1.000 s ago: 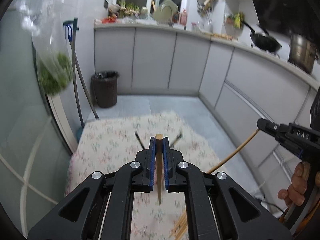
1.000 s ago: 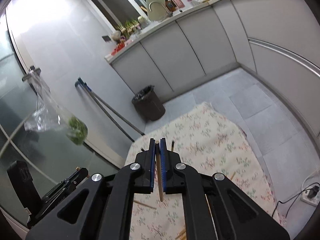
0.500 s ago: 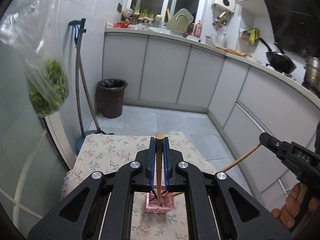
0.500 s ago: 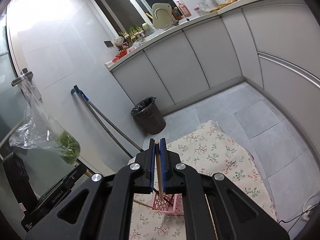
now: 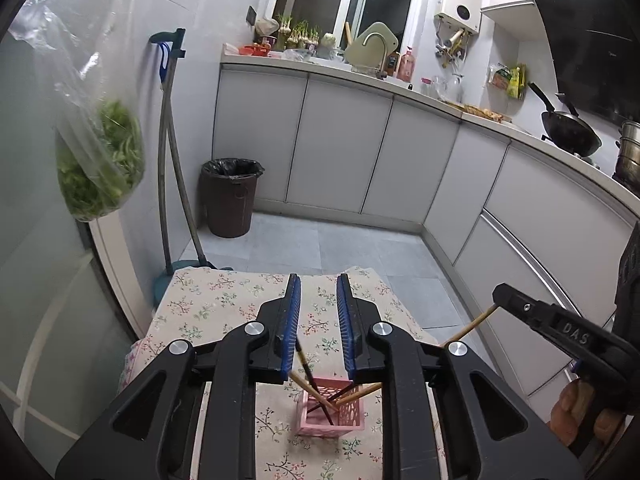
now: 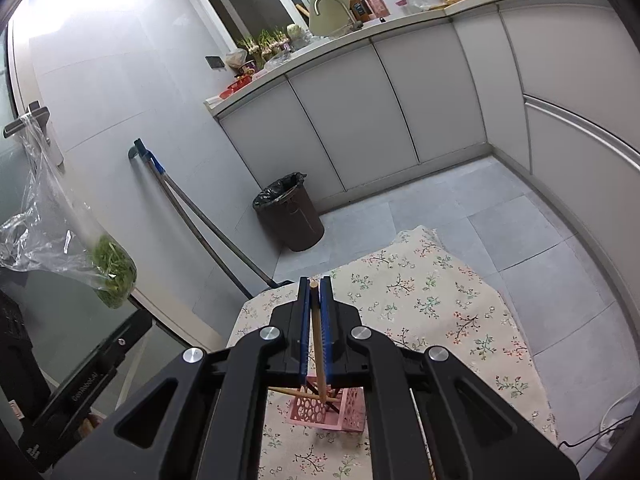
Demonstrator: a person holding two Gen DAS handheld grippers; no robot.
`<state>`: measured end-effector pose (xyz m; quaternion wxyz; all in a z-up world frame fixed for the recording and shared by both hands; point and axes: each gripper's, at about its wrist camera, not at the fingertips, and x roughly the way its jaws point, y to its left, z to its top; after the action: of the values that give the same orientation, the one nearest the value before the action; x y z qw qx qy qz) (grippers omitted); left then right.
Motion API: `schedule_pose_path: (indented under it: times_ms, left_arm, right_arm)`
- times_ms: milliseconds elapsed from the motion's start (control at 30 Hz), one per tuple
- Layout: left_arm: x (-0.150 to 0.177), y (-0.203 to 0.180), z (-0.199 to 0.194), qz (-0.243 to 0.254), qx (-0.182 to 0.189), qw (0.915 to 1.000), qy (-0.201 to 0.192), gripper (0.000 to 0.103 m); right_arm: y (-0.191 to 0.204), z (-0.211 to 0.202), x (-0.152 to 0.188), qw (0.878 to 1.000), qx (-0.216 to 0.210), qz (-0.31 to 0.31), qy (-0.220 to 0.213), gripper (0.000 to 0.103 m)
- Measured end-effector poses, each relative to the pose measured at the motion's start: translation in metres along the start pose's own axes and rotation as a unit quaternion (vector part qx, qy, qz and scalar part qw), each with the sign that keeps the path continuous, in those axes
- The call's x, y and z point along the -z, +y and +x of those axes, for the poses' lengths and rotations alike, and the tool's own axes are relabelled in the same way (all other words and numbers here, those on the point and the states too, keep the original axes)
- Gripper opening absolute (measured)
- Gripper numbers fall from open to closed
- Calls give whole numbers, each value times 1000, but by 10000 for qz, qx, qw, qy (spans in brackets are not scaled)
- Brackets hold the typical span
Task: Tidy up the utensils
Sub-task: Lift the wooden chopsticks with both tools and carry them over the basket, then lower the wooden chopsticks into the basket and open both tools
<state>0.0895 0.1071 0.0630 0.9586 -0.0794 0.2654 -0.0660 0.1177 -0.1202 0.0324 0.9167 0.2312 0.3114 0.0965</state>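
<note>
Two views, left wrist first.
Left gripper [image 5: 318, 320]: jaws spread wide with nothing between them, above the pink holder [image 5: 331, 408].
Pink holder: on the floral tablecloth [image 5: 224, 300], several chopsticks [image 5: 320, 396] leaning inside it.
Right gripper [image 5: 498, 300]: at the right edge, a light chopstick [image 5: 468, 326] pinched at its tip.

Right wrist view.
Right gripper [image 6: 315, 320]: clamped on the light chopstick [image 6: 318, 340], whose lower end reaches into the pink holder [image 6: 320, 412].
Left gripper [image 6: 136, 320]: its side shows at the left; how far open, cannot tell from here.

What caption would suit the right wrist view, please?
Right gripper shut on a chopstick above the pink holder on a floral cloth.
</note>
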Motion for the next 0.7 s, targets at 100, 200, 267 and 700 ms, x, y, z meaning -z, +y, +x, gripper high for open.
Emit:
schedule_pose_path:
  times_ms: [100,200,267,700]
  left_arm:
    - [-1,1,-2,-15,-10,10000,8,19]
    - [-1,1,-2,-31,-14,10000,40,20]
    - [0,0,1,-6,-34,10000,72,21]
    - [7,-2,7,79,-103,9996,237,34]
  right_arm:
    - [2,4,3,9999,83,-60,28,5]
    - [5,11,7,9996,215,-187,72,5]
    - [5,17,11,9993,255,-230,116,5]
    - [13,24,20,9989,85,-430,171,29]
